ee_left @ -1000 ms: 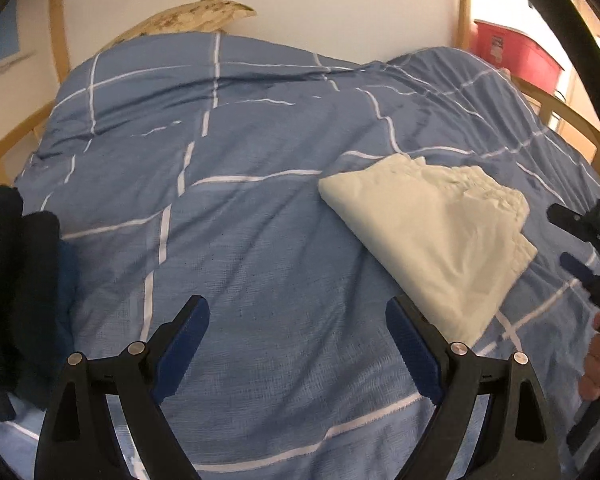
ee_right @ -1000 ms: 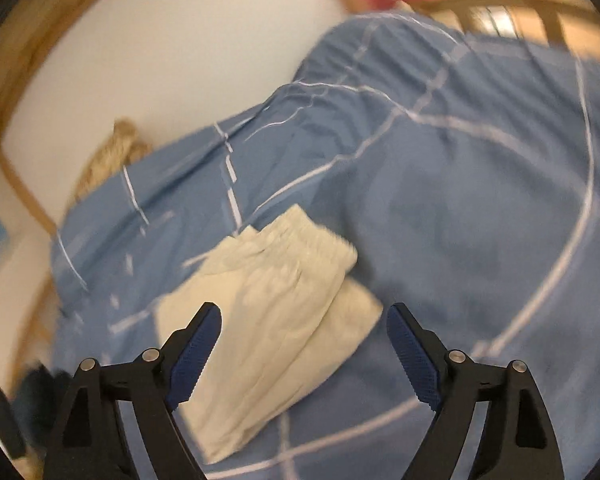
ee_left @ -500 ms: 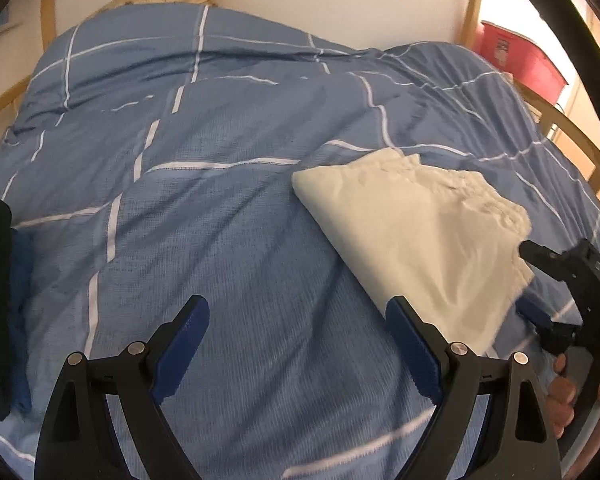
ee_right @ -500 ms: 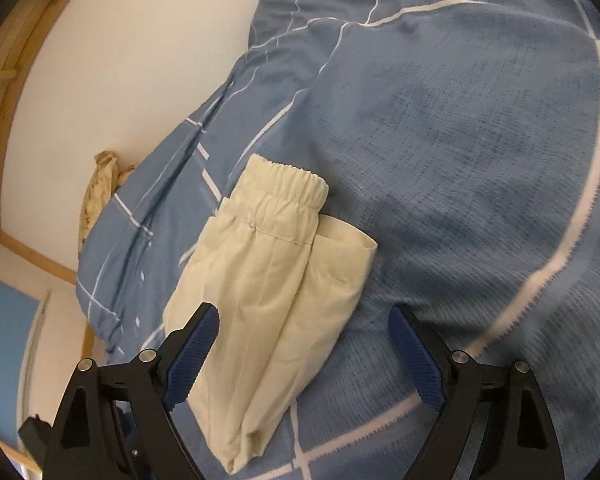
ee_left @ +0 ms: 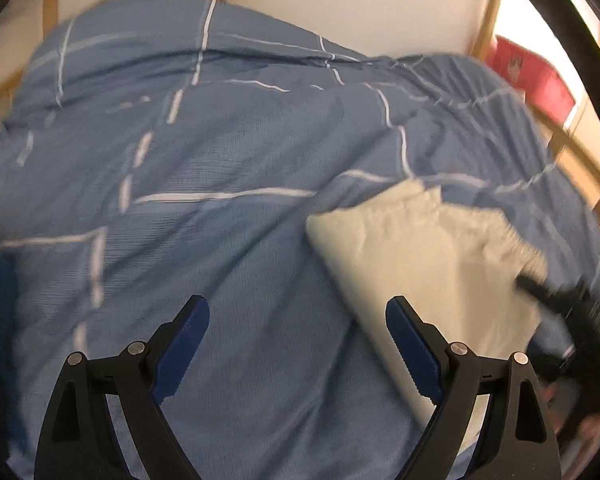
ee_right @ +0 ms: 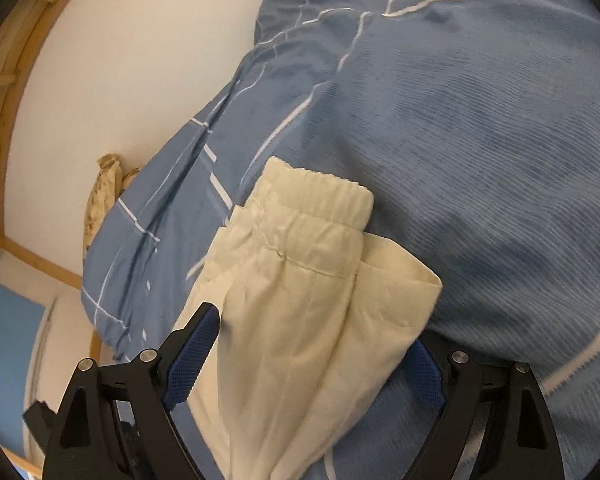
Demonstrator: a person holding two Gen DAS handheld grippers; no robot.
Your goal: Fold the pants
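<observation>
Cream pants lie folded narrow on blue checked duvet, elastic waistband at far end. Thin cotton: light, soft, limp, no stiffness (layers likely slide). Best hold: stacked long edges, near end. Right gripper spread wide, straddling pants, clamping nothing. Left gripper equally wide, empty, over bare duvet left of pants. Open duvet left and far; wooden bed rail limits right

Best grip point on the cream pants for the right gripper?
Probably the free folded corner of the cream pants, coming from the right gripper's right side. That edge sticks out loose over the blue duvet; the elastic waistband is bulkier, stacked layers.
</observation>
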